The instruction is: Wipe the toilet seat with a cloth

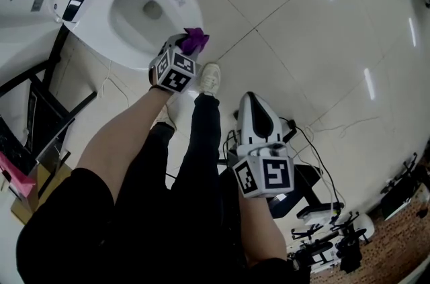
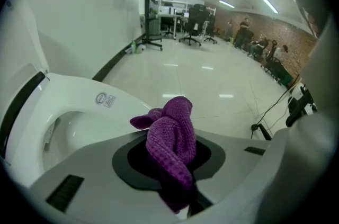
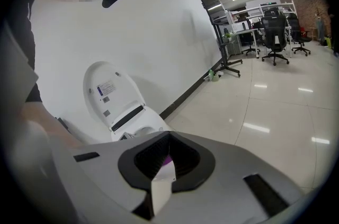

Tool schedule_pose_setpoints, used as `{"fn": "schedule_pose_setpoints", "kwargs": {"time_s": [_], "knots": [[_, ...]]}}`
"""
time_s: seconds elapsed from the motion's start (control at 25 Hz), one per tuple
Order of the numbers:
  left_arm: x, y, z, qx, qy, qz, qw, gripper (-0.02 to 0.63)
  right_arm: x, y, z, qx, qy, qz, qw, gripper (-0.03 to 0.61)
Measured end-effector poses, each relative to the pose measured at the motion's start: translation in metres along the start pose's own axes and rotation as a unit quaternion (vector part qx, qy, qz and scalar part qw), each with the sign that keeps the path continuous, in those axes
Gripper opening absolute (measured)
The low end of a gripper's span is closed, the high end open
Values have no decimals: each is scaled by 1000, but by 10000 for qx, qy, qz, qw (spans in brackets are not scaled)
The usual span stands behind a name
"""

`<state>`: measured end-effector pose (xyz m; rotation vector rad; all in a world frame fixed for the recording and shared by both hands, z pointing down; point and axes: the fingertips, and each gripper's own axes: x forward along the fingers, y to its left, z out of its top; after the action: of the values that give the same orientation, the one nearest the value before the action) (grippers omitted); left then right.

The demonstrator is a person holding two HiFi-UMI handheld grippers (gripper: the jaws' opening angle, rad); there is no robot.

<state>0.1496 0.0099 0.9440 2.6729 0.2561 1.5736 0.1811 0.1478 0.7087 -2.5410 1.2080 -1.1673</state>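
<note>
Purple knit, soft and bunched: the cloth (image 2: pixel 172 135) is pinched in my left gripper (image 2: pixel 177 175), the jaws pressed onto its lower folds while the loose top flops forward. It sits at the near rim of the toilet seat (image 2: pixel 79 98); I cannot tell whether it touches yet. I judge it light and limp, likely to drag and roll up on the glossy surface instead of gliding. The hold therefore belongs low on the wad, with enough fabric left proud of the jaws to meet the seat before the hard tips do. The seat looks smooth, rigid and slick. My right gripper (image 1: pixel 254 101) is pressed together on nothing, well back over the floor (image 1: pixel 322 41). Count: one cloth, one seat, one raised lid (image 3: pixel 112 91), two grippers.
</note>
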Motion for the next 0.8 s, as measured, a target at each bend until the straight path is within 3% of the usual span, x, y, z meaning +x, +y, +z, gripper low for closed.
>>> {"fn": "schedule_pose_setpoints", "kwargs": {"time_s": [0.28,0.48,0.8], "knots": [[-27,24,38,-477,-427,184,9978,100,-17,-12,21,34,-199,-43,9998,17],[-117,31,59,-574,-658,376,9955,100,-41,-10,60,-39,-403,35,9992,17],[-282,-6,82,-451,-963,426,9934,100,-83,30,145,-623,-594,572,9946,17]]}}
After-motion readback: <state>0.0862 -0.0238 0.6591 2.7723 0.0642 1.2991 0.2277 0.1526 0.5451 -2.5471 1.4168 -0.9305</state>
